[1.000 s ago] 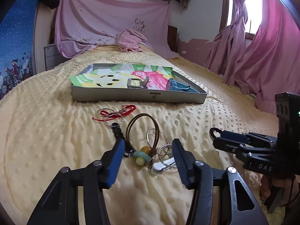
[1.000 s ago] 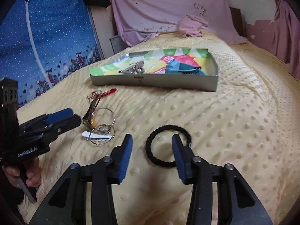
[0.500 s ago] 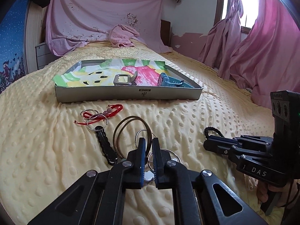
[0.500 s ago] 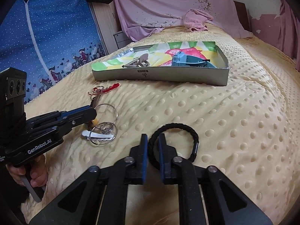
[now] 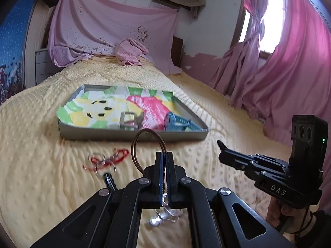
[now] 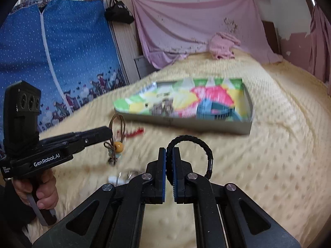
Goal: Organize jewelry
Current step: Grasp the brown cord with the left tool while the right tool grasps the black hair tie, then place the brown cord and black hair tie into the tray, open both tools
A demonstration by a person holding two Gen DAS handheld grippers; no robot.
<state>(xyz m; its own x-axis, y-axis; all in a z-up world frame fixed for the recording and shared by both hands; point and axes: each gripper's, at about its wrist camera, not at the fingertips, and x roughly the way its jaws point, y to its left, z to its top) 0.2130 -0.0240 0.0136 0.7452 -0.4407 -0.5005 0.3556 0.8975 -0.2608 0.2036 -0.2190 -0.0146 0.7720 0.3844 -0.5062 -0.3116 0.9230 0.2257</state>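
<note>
My left gripper (image 5: 164,155) is shut on a brown cord bracelet (image 5: 135,144) and holds it above the yellow bedspread; from the right wrist view the bracelet (image 6: 115,124) hangs with an amber bead (image 6: 118,146). My right gripper (image 6: 169,150) is shut on a black braided bracelet (image 6: 198,142), lifted off the bed. A metal tray (image 5: 103,135) with a colourful liner lies ahead and holds a grey buckle piece (image 5: 130,122) and a blue band (image 5: 175,122). The tray also shows in the right wrist view (image 6: 206,127).
A red cord bracelet (image 5: 107,159) with rings and a black piece (image 5: 108,179) lie on the bedspread left of my left gripper. Clear rings and a white clip (image 5: 165,215) lie under it. Pink curtains (image 5: 279,72) hang on the right, a blue wardrobe (image 6: 62,57) on the left.
Both grippers have risen from the bed, the left with the brown bracelet and the right with the black bracelet, which lay on the bedspread before. One second ago both were open.
</note>
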